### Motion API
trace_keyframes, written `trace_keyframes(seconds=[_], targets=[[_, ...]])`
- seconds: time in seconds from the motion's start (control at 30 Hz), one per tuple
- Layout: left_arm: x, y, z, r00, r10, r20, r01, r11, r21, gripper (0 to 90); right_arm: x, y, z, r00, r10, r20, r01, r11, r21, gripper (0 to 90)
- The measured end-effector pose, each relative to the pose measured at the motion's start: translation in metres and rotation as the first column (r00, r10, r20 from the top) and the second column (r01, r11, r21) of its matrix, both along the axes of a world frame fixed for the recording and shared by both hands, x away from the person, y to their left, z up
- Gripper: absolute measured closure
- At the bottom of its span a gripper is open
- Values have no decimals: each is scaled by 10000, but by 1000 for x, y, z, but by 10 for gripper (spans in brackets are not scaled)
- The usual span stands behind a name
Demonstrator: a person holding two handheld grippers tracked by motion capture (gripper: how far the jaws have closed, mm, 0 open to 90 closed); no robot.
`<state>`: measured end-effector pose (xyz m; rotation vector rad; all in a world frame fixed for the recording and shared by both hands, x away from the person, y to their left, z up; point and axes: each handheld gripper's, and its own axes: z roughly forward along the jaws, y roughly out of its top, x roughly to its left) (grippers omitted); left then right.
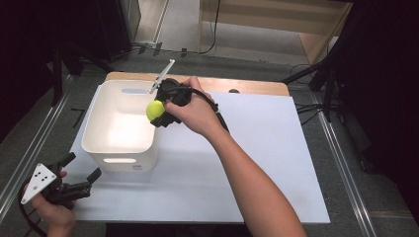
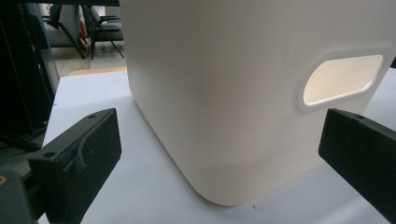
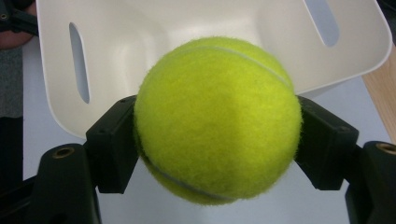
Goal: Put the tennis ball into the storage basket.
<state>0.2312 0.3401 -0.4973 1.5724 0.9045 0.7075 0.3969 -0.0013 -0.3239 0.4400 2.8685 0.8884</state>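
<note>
Two grippers, one ball, one tub: quick rundown of what's going on.

Ball: a fuzzy yellow tennis ball (image 1: 155, 109), up off the table and hanging over the right rim of the white tub (image 1: 94, 126), just inside the opening as far as I can tell from the high view.

Right gripper: the right gripper (image 1: 157, 111) has its jaws clamped on the ball from both sides (the right gripper view shows a black pad pressed into the felt left and right, so it's a proper squeeze, not a cradle). Reaching across from the right makes sense, since that's the tub's nearest wall for that arm.

Right hand: the hand (image 1: 190, 109) is tilted so the jaws look down into the tub, and its camera sees the tub's inside with the handle slots beyond the ball.

Left gripper: the left gripper (image 1: 79, 174) is parked low at the near-left corner of the table (image 1: 276, 163), jaws spread wide with nothing between them. Its own view stares at the tub's outer wall and one handle cut-out (image 2: 343, 79), close but not touching.

Why the left sits there: my guess is it's on standby to steady the tub if it slides.

Next step, probably: let go so the ball drops in. Risk is a bounce off the rim if it's released too near the wall.
</note>
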Motion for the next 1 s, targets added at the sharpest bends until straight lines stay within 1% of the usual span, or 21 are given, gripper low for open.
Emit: trace_keyframes(seconds=[0.03,0.07,0.13,0.23,0.33,0.4,0.43,0.53,0.7,0.8,0.83,1.0], targets=[[0,0,0,10000,-10,7,10,10000,-2,0,-1,2,0,10000,-41,-38,41,10000,19,229],[0,0,0,10000,-2,5,2,10000,10,0,-1,4,-1,10000,34,12,-34,10000,-5,229],[0,0,0,10000,-10,12,10,10000,-15,0,-1,7,-1,10000,45,-69,-45,10000,33,229],[0,0,0,10000,-3,7,3,10000,6,0,-1,11,-2,9999,156,-16,-156,9999,-24,229],[0,0,0,10000,-11,4,11,10000,-28,0,-2,15,-3,9997,213,-105,-212,9998,33,229],[0,0,0,10000,-12,2,12,10000,-26,0,-2,18,-3,9998,191,-73,-191,9998,-23,229],[0,0,0,10000,-12,2,12,10000,-25,0,-2,19,-3,9996,273,-38,-273,9996,7,229],[0,0,0,10000,-16,-21,16,10000,-14,0,-2,23,-4,9994,335,-76,-335,9994,28,229],[0,1,0,10000,-22,-11,22,10000,-26,0,-2,28,-7,9992,320,-219,-322,9995,-76,229],[0,1,0,10000,-3,-14,3,10000,-41,0,-1,31,-9,9990,397,-195,-399,9991,-103,229],[0,1,0,10000,-20,-3,20,10000,-22,0,-2,32,-10,9988,414,-260,-415,9991,-52,229],[0,1,0,10000,-24,1,24,10000,-30,0,-2,39,-13,9985,502,-228,-506,9986,-155,229]])
